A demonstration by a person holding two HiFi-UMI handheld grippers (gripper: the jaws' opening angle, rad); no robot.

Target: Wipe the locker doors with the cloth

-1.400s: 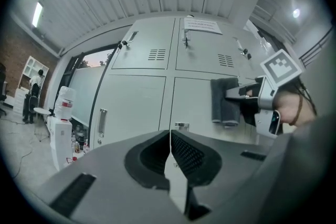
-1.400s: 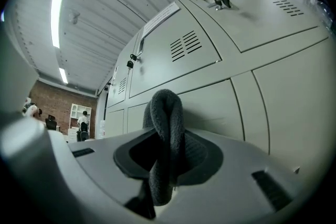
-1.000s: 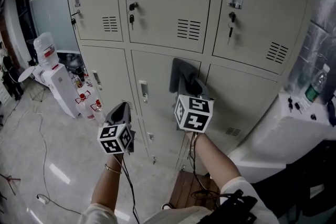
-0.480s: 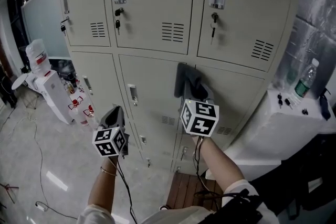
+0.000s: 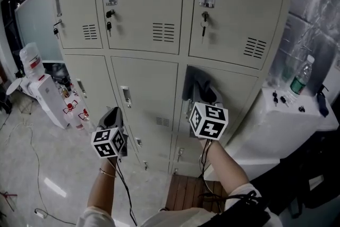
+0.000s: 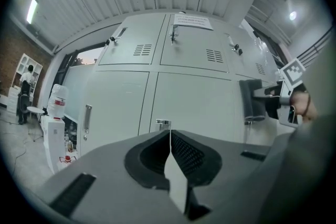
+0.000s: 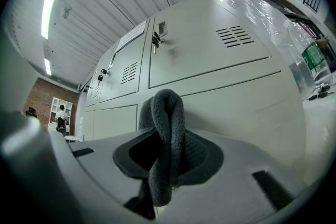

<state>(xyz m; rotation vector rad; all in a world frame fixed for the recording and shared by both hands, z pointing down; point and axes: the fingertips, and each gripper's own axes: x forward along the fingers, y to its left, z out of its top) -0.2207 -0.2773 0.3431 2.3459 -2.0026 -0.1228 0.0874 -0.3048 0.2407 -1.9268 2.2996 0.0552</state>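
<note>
Mostly beige locker doors (image 5: pixel 144 85), grey cloth (image 5: pixel 197 85), glossy floor (image 5: pixel 33 163).

Fuzzy dark cloth (image 7: pixel 167 128); smooth matt metal locker doors (image 5: pixel 143 93)

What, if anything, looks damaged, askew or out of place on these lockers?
Nothing stands out: the locker doors look shut and intact, and the right hand-held gripper holds the dark cloth against one.

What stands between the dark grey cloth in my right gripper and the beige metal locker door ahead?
Nothing visible. The right gripper is shut on the dark grey cloth, which appears to lie flat against the beige metal locker door, just below its top edge.
</note>
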